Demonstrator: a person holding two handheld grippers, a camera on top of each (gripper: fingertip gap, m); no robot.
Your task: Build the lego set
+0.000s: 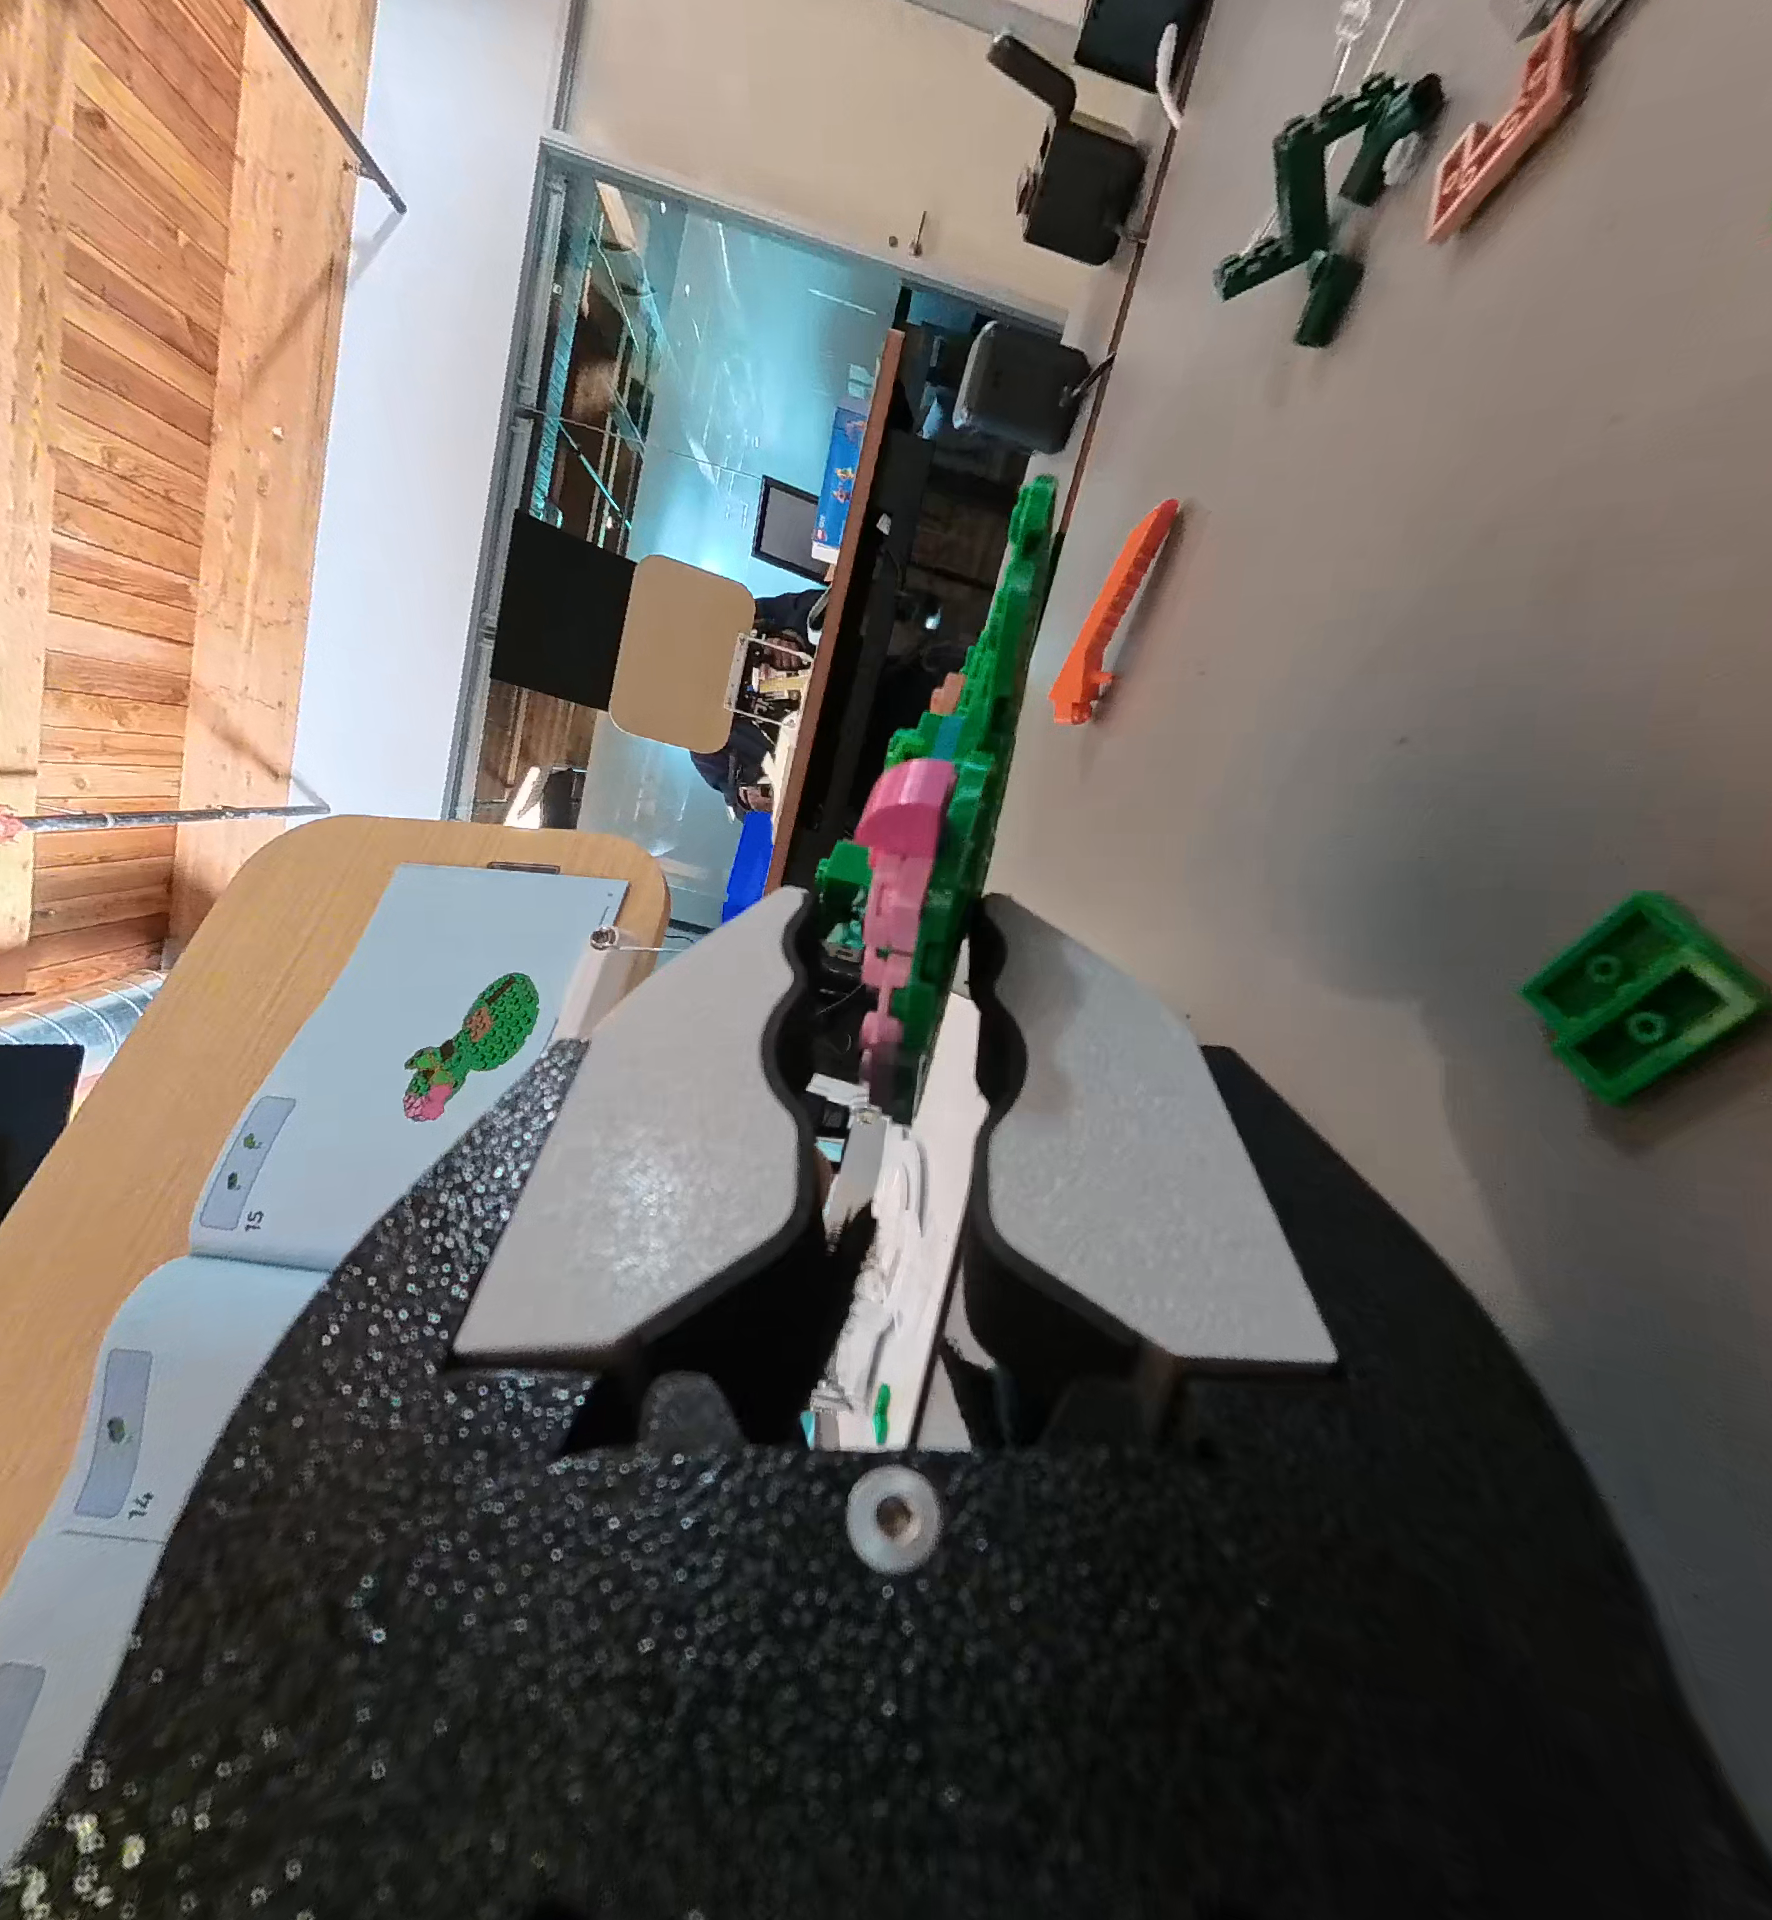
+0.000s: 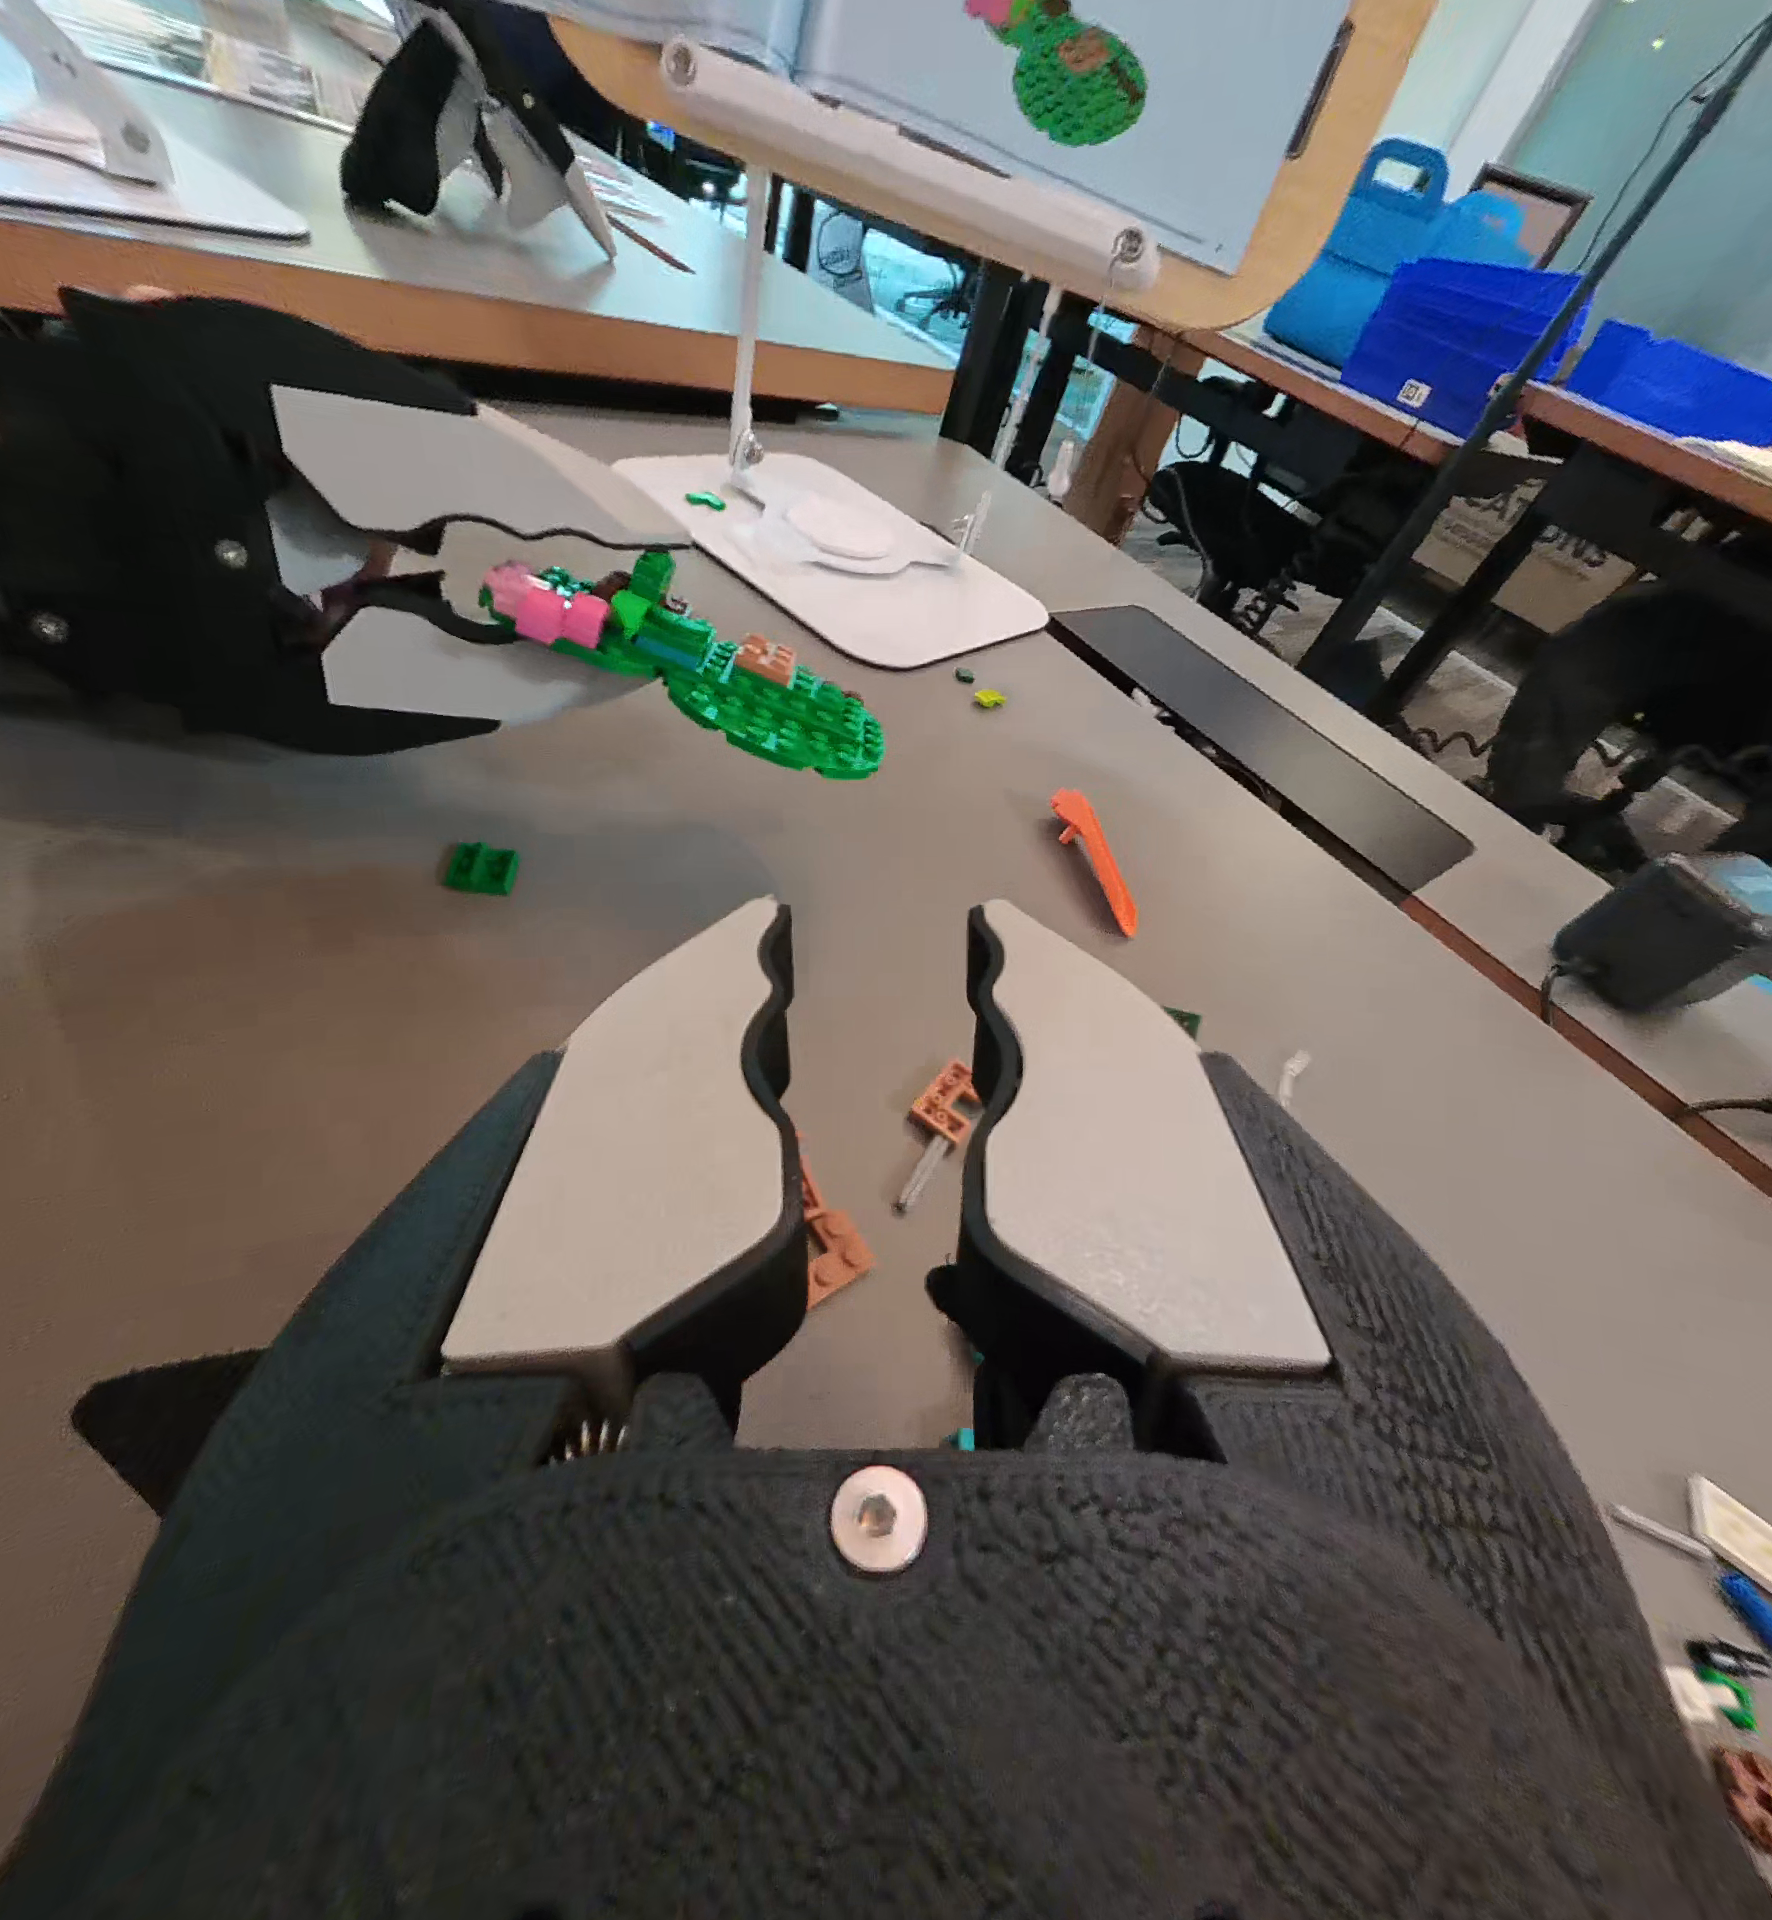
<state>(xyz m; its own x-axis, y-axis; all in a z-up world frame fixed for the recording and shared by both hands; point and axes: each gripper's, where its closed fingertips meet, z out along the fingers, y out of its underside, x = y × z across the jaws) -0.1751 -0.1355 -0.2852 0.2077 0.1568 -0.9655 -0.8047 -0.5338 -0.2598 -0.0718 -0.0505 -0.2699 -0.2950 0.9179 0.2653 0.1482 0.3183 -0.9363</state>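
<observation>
Sideways, the left gripper (image 2: 466,592) holds the green lego build (image 2: 747,696) by its pink-flowered end, jaws clamped on it — the far end rests low over the grey worktop (image 2: 238,987). The right gripper (image 2: 877,961) hovers with jaws apart and empty, above brown plates (image 2: 939,1107). A green brick (image 2: 482,868) and an orange separator (image 2: 1100,857) lie loose nearby — the instruction booklet (image 1: 425,1039) stands behind.
</observation>
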